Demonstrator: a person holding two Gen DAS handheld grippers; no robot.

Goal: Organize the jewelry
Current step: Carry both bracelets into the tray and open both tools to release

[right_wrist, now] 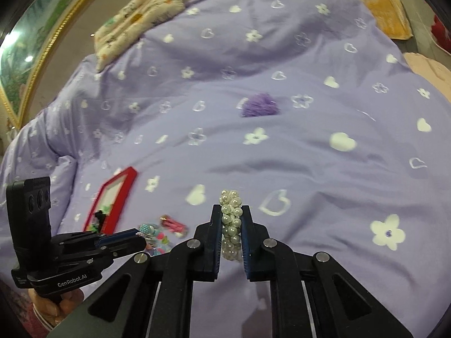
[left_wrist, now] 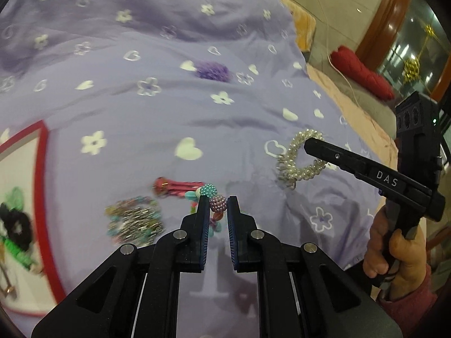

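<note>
Left hand-held gripper (left_wrist: 218, 207) pinches a chunky beaded bracelet (left_wrist: 217, 203); right hand-held gripper (right_wrist: 231, 214) is clamped on a pearl bracelet (right_wrist: 231, 219), both above the bed (right_wrist: 253, 155).

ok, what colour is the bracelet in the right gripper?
Pearly white beads; the pearl bracelet shows best in the right wrist view.

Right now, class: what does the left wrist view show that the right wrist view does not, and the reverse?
Only the left wrist view: a red cushion on the floor and the pearl bracelet as a full ring. Only the right wrist view: a patterned pillow and a gold-framed picture. Both: the purple pompom, the red-edged tray, the left gripper shut on a beaded bracelet, and the right gripper on the pearls.
</note>
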